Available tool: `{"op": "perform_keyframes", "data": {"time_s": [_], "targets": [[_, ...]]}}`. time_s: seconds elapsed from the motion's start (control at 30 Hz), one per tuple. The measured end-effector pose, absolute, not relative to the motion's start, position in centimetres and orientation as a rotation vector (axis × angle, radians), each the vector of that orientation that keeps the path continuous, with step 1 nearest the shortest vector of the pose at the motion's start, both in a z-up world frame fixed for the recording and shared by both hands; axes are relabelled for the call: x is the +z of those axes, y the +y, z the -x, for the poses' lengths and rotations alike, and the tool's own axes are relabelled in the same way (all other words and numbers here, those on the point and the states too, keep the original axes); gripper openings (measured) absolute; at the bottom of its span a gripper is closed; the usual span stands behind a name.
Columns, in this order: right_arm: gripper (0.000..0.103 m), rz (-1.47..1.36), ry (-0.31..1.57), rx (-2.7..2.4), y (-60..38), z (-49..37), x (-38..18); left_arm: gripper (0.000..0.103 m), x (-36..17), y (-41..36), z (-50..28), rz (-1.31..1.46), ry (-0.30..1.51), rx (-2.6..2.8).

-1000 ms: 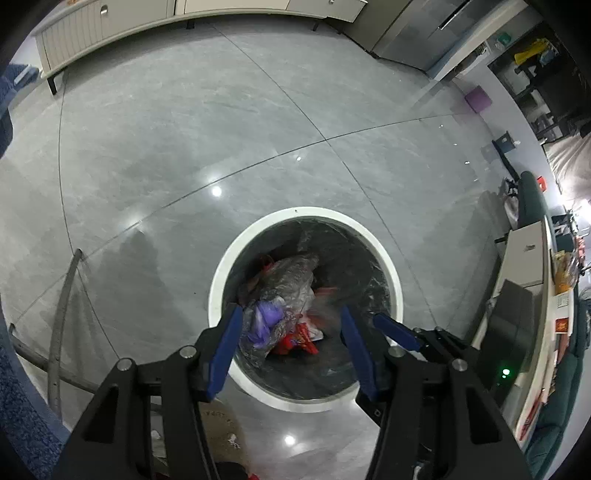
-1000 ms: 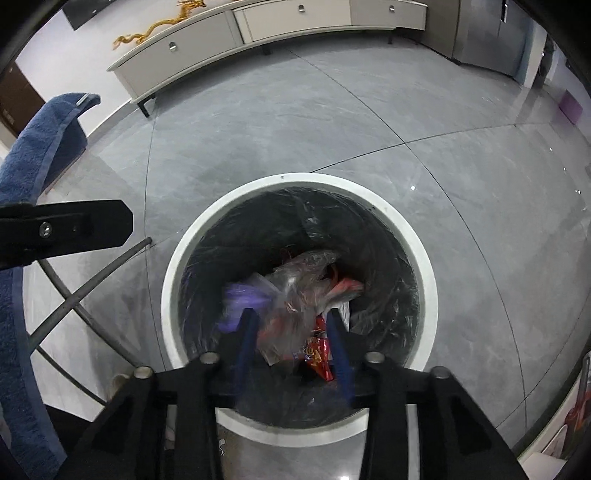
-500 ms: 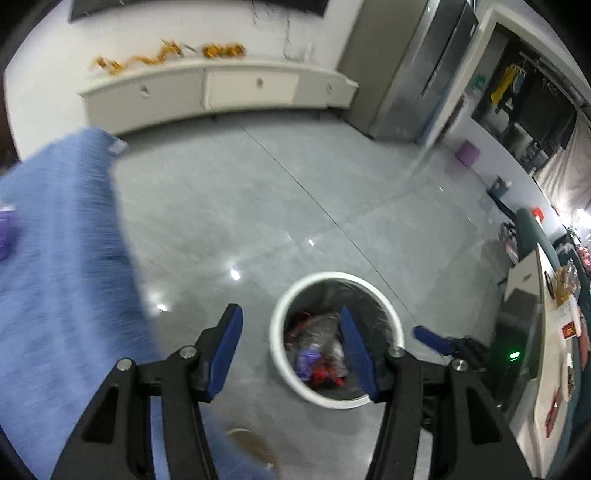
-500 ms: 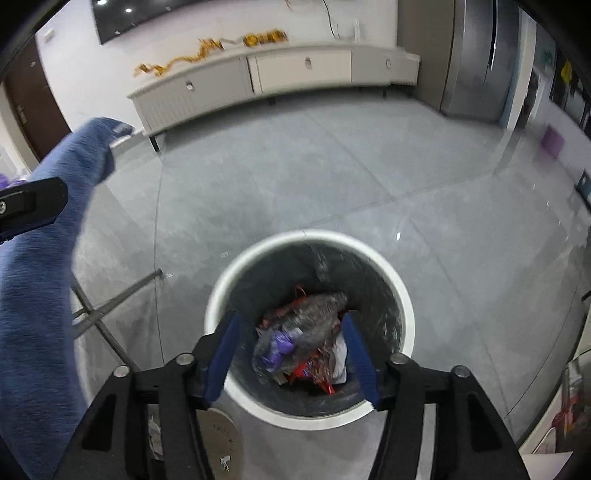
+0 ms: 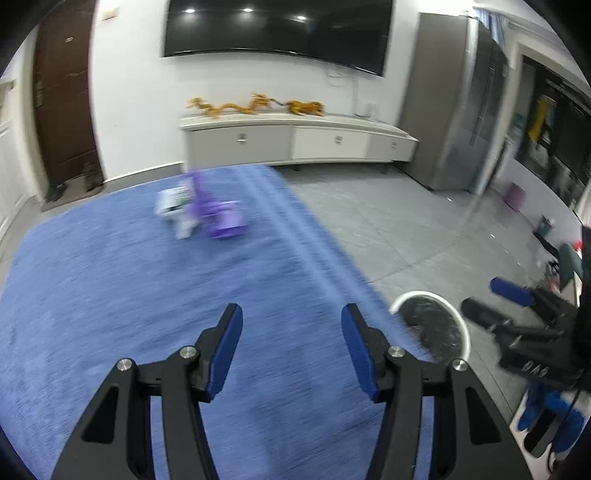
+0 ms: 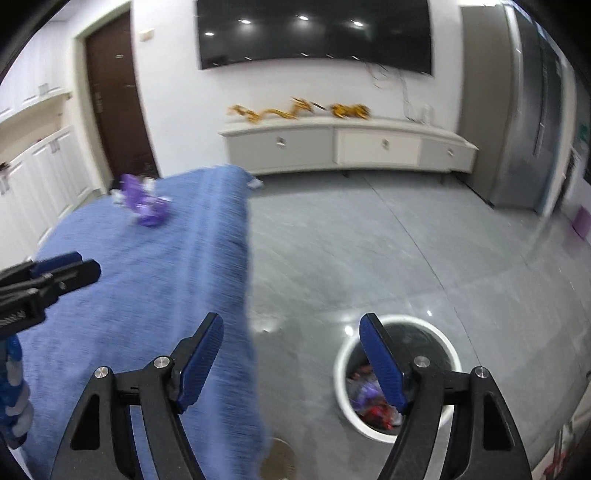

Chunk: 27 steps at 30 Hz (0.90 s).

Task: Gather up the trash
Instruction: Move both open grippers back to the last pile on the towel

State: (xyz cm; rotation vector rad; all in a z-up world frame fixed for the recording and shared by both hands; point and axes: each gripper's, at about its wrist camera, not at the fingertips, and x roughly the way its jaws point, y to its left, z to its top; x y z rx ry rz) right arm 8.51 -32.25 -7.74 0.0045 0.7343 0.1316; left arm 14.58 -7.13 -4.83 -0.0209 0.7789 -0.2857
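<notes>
Crumpled purple trash (image 5: 218, 218), blurred, lay with white scraps on the table's fuzzy blue cloth (image 5: 110, 295). More wrappers sat inside the round white-rimmed bin (image 6: 397, 373) on the glossy grey tile floor. Left tongs (image 5: 291, 347) stood apart, empty. Right tongs (image 6: 291, 360) had just been opening, wide, nothing between them.

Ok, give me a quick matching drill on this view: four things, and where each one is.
Things:
1. purple trash
2. bin
3. dragon ornament
4. TV

Places:
A. on the wall
B. on the grey floor
C. on the blue cloth
D. on the long cabinet

Pairs: 1-C, 2-B, 3-D, 4-A
</notes>
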Motion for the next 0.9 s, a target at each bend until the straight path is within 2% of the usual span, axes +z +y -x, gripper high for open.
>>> {"op": "perform_keyframes", "data": {"time_s": [0.47, 0.9], "targets": [[0.074, 0.075, 0.714, 0.243, -23.5, -9.2, -6.6, 0.054, -6.0, 8.1, -11.1, 0.137, 0.760, -0.026], [0.074, 0.153, 0.767, 0.318, -19.6, -10.5, -8.1, 0.054, -5.8, 10.1, -10.4, 0.124, 0.740, 0.040]]}}
